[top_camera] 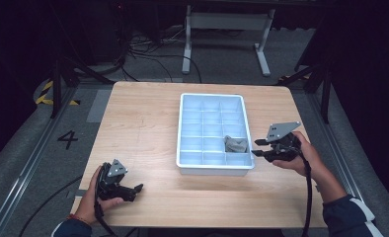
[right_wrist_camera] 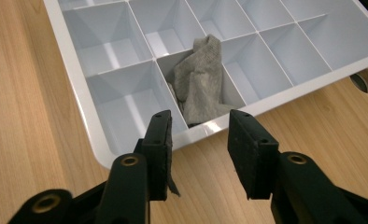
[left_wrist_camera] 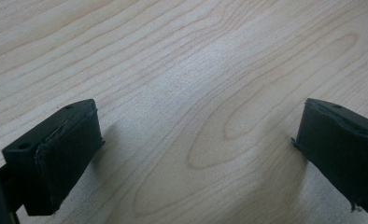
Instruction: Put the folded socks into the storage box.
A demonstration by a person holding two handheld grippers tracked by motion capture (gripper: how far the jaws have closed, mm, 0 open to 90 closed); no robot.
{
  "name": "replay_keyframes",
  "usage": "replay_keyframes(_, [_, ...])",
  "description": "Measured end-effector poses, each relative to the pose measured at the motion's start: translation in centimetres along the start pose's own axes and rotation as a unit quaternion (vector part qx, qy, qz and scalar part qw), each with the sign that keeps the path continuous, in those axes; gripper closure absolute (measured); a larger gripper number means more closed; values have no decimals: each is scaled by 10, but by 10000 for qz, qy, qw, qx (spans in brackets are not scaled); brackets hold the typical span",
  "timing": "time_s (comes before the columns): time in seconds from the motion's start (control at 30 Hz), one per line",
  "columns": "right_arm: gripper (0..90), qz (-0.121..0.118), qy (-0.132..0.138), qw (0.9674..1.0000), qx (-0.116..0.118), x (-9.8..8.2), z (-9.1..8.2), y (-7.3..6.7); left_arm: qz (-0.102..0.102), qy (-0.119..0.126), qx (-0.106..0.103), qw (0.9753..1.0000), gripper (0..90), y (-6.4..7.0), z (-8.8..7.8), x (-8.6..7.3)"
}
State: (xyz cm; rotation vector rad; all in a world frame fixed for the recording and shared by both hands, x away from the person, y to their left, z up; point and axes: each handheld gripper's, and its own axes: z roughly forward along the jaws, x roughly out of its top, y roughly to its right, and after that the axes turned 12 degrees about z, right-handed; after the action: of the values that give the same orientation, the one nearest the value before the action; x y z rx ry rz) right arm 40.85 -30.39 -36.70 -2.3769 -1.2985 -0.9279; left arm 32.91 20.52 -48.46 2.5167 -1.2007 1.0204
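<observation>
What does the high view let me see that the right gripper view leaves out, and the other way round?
The high view alone takes in the whole light wooden table, the left tongs resting near its front corner, both hands and the cabled floor beyond. The right gripper view alone gives a close look at the right tongs, jaws apart with nothing between them. Both show the white plastic divided tray with the crumpled grey cloth lying in one edge compartment.

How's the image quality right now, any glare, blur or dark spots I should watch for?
High view: table evenly lit, surroundings near black, picture soft. Left gripper view: the claw's pads blurred, pale sheen on the wood. Right gripper view: sharp on the sock, with glare on the tray rim.
</observation>
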Motion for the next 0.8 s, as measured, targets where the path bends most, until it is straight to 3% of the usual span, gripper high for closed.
replay_keyframes(0.43, [509, -117, -63, 9998, -158, -23, -11, -8, -2, 0, 1, 10000, 5, 0, 0, 0])
replay_keyframes(0.6, [452, -147, -117, 9991, -371, -35, -13, -7, -2, 1, 0, 10000, 5, 0, 0, 0])
replay_keyframes(0.8, [433, -15, -143, 9986, -510, -51, -16, -4, 1, 1, 1, 10000, 5, 0, 0, 0])
